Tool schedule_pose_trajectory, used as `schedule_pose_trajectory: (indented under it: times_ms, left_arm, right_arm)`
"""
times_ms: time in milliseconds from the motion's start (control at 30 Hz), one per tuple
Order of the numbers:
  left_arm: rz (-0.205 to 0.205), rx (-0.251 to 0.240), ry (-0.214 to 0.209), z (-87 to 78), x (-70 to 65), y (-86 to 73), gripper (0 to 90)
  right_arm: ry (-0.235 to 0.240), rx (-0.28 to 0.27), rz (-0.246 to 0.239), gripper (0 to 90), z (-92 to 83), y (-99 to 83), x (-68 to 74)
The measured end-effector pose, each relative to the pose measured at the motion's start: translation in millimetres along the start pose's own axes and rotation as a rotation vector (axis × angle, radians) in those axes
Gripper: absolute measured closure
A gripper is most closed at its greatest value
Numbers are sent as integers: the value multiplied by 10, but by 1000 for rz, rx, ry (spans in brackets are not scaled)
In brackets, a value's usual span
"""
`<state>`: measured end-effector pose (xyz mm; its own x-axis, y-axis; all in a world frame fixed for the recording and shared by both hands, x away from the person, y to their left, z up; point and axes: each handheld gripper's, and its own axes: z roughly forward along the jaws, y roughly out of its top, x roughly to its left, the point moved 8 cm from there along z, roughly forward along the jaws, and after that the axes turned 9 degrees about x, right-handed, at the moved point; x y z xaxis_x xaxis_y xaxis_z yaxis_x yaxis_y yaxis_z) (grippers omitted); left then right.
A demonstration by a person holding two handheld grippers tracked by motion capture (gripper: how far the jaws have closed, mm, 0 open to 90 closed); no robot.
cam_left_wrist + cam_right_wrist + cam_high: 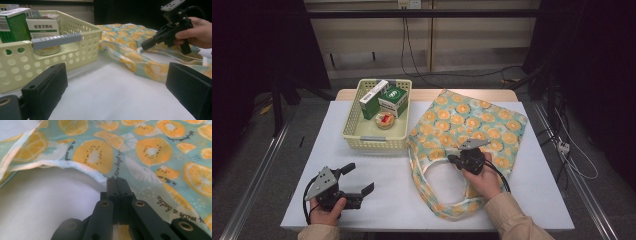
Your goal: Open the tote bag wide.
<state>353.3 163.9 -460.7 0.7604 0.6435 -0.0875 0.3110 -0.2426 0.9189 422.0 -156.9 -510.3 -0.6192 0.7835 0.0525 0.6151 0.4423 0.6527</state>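
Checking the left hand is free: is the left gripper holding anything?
No, the left gripper rests open on the table with nothing between its jaws.

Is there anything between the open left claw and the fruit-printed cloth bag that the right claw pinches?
Nothing visible. The left claw stands open above bare white table cover; the orange-print turquoise cloth bag lies beyond, the right claw shut on its edge. The cream perforated plastic basket sits off to the side.

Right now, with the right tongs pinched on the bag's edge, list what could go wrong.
1. The right tongs grip only the thin rim of the bag; the cloth may slip out when lifted.
2. The bag touches the basket, so a pull could drag it and tip the boxes.
3. The left tongs sit open and away, so the opening may sag.
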Motion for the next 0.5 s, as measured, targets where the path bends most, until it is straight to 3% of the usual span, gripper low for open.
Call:
schedule_pose_trajectory:
  times_ms: [100,200,500]
  left_arm:
    - [0,2,1,-4,0,0,38]
    - [-4,-2,3,-12,8,-1,38]
    - [-1,3,1,-3,-10,3,38]
  right_arm:
    - [-17,5,19,900,64,45,-57]
    - [0,-5,48,900,81,75,-75]
    - [64,9,-6,866,42,42,158]
